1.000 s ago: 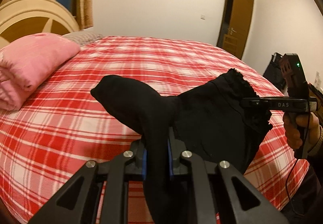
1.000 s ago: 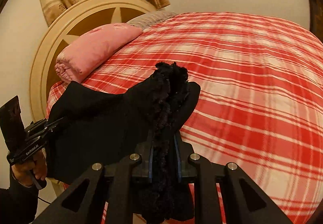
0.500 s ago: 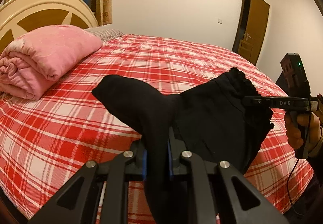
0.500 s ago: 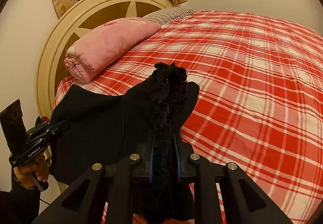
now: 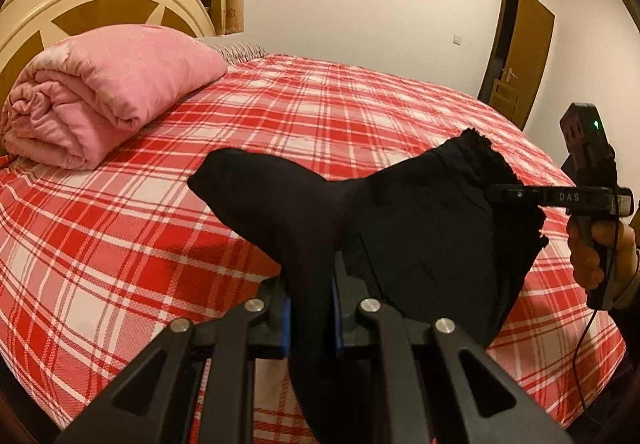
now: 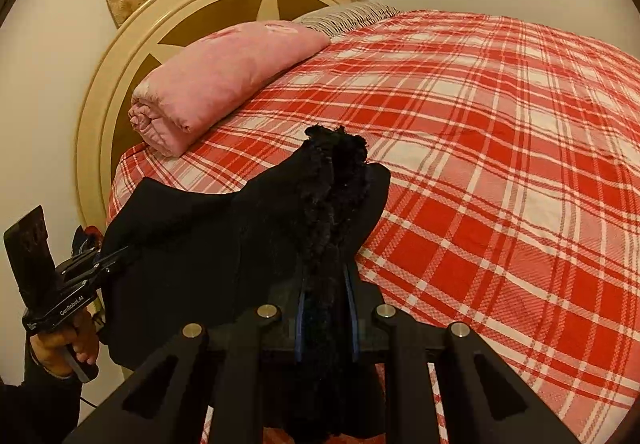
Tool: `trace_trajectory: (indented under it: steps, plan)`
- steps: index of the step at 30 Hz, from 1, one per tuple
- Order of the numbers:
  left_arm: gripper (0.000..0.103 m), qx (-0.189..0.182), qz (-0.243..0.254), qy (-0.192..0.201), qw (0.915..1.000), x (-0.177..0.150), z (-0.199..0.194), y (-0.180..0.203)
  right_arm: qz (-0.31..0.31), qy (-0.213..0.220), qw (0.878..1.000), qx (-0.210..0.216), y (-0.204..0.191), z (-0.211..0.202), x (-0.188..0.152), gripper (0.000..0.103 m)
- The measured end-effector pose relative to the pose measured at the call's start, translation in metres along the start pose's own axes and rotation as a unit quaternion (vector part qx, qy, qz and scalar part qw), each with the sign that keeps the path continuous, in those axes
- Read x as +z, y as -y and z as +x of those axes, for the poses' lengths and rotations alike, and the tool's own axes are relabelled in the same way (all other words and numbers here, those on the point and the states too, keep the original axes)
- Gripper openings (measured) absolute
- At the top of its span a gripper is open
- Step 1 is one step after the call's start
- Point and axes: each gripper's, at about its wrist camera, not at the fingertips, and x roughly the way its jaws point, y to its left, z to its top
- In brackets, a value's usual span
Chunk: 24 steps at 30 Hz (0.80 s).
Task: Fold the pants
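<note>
— Two corners of the black, soft-fabric pants (image 5: 420, 228) are held up in the air, above the near edge of the bed with the red-and-white plaid cover (image 5: 320, 115). How are they gripped?

— One end is clamped between the blue-padded fingers of the left gripper (image 5: 310, 308), clenched on smooth cloth. The frilled, fuzzy edge is pinched by the right gripper (image 6: 326, 308), likewise closed on the fabric. The garment is stretched between the two and hangs slack below, with its lower part hidden.

— Which step can be judged to be in hand?

— A carry-and-spread step, it seems: the pants are lifted clear and no fold is yet laid on the cover. Whether a fold is already doubled in the hanging cloth cannot be told.

— What is called for next?

— The garment would need to be lowered onto open plaid, well apart from the rolled pink quilt (image 5: 104, 91) by the cream headboard (image 6: 120, 91). Both ends should be kept level and taut, so that the cloth is laid flat without bunching. Only then should either grip be released.
</note>
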Motion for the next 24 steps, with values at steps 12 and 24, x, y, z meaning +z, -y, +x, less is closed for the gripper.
trace_trajectory:
  steps: [12, 24]
  plan:
    - [0.019, 0.0, -0.006, -0.016, 0.9998, -0.015, 0.016, -0.012, 0.011, -0.018, 1.0, 0.0, 0.015, 0.021, -0.006, 0.017]
    - [0.054, 0.023, -0.026, -0.025, 0.9991, -0.03, 0.035, -0.025, 0.052, -0.04, 0.998, -0.002, 0.042, 0.048, -0.014, 0.029]
